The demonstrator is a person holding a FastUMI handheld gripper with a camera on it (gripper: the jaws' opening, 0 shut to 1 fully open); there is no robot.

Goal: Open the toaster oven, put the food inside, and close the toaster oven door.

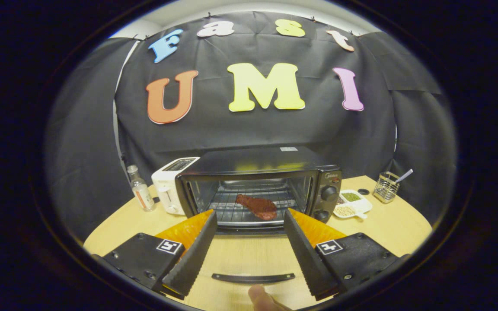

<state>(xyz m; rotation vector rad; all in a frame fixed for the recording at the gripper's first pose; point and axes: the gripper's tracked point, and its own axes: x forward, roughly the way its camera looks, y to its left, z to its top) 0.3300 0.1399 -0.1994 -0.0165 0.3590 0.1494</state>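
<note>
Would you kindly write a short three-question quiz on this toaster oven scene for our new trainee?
1. True or false: the toaster oven door is shut.
2. Where is the meat? A) on the table B) on the rack inside the oven C) between the tongs
3. Fill in: the tongs are ____, holding nothing.

Key
1. False; the door lies folded down, its handle between the tongs.
2. B
3. open

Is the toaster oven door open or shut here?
Open. The toaster oven door handle lies low between the open gripper fingers, and the meat sits exposed on the rack.
</note>
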